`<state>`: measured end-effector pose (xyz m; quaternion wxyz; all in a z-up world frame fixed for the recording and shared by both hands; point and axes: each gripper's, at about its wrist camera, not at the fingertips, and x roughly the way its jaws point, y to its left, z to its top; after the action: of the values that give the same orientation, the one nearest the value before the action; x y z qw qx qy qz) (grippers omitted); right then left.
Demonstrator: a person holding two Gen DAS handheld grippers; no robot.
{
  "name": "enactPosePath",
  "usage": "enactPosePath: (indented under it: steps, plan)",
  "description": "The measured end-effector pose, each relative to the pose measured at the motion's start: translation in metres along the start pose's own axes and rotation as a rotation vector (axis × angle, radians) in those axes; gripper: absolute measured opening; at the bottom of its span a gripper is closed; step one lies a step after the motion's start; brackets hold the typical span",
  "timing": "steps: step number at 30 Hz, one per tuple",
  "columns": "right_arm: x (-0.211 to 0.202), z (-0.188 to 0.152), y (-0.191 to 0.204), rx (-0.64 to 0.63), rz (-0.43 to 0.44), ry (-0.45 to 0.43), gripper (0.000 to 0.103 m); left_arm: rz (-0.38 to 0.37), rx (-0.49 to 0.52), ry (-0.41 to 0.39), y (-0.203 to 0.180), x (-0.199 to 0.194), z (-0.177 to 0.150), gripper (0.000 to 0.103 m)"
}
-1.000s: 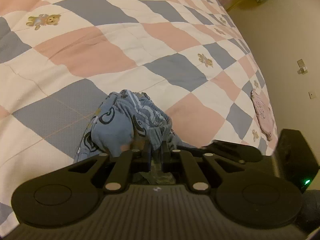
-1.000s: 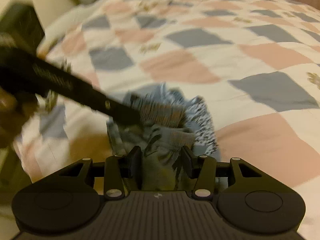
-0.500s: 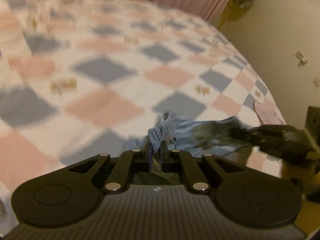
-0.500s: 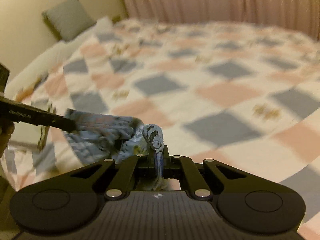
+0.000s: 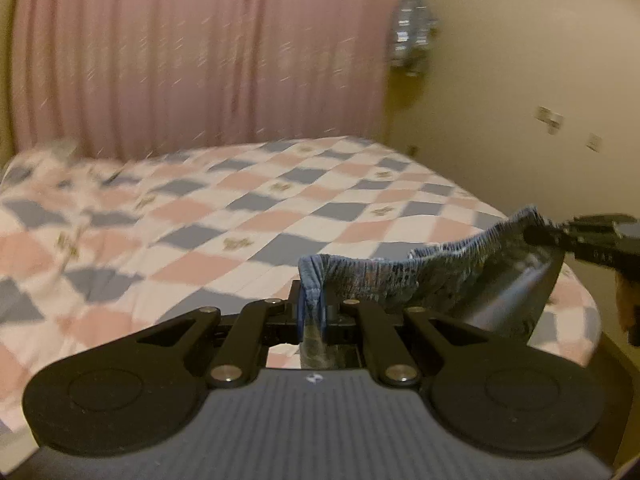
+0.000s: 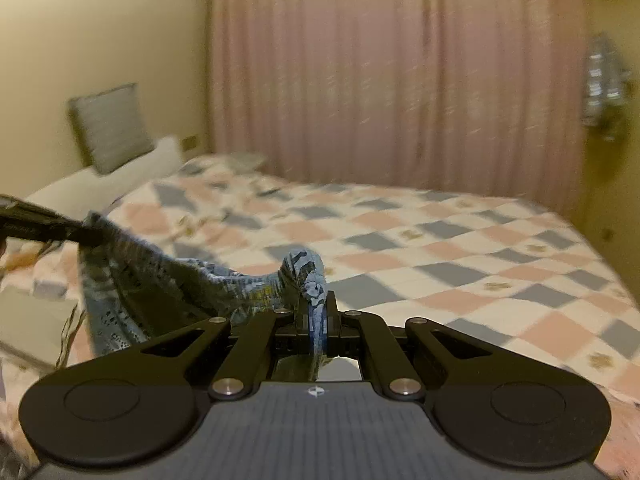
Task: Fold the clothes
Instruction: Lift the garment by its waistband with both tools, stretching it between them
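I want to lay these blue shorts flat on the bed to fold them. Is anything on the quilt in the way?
Nothing visible is. The shorts hang stretched between the left tool and the right tool, both shut on the waistband, and the checked quilt ahead looks bare. The pillow sits far off at the headboard.

Left gripper (image 5: 316,306) pinches blue garment (image 5: 420,276) above quilt (image 5: 240,216).

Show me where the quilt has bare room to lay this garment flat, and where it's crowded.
The checkered quilt is bare across its middle, from the pink curtain toward both hand-held grippers. Crowding sits at the head end, by the grey cushion and white pillow. The blue patterned garment hangs between the left hand-held gripper and right hand-held gripper.
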<state>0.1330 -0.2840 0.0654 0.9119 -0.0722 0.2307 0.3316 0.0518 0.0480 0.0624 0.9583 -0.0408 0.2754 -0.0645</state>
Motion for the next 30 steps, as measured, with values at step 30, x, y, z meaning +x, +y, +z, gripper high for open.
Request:
enactPosePath:
  steps: [30]
  plan:
    - [0.273,-0.144,-0.185,0.120,-0.141,0.330,0.003,-0.116,-0.019,0.347,0.000,0.421,-0.051,0.004]
